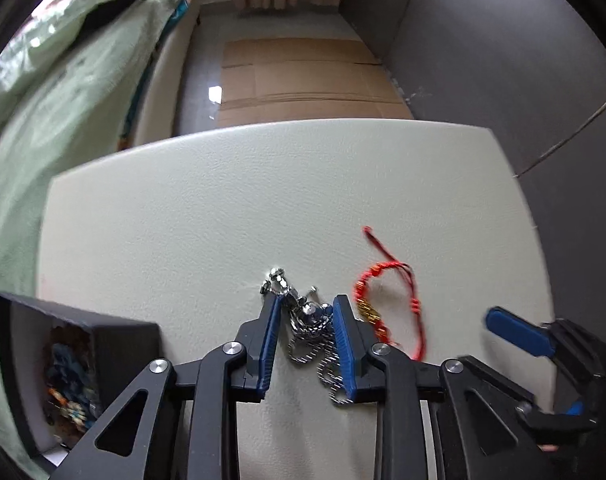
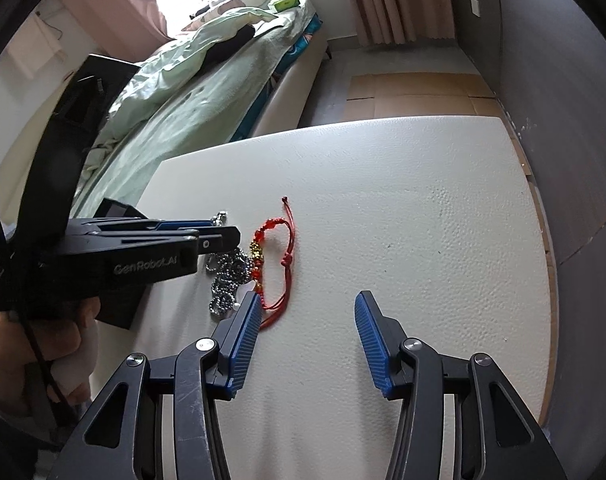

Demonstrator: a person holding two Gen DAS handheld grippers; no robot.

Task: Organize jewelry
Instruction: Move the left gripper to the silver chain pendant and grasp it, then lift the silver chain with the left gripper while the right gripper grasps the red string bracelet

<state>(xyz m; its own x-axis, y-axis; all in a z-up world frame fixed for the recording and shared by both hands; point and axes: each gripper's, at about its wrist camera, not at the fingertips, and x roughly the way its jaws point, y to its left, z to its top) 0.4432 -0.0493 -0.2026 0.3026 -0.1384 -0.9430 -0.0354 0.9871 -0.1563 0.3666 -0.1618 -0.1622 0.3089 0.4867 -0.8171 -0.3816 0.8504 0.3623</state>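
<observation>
A silver ball-chain necklace (image 1: 309,324) lies bunched on the white table (image 1: 223,208). My left gripper (image 1: 306,304) is open, its blue fingers on either side of the chain, low over it. A red cord bracelet (image 1: 387,300) with gold beads lies just right of it. In the right wrist view the chain (image 2: 227,276) and the red bracelet (image 2: 275,264) lie left of my right gripper (image 2: 308,300), which is open and empty above the bare table. The left gripper (image 2: 223,236) reaches in from the left.
A black jewelry box (image 1: 83,360) holding several beaded pieces stands at the table's left edge. A bed with a green quilt (image 2: 191,100) lies beyond on the left. Cardboard sheets (image 1: 303,80) cover the floor past the far edge. A dark wall (image 2: 563,80) runs along the right.
</observation>
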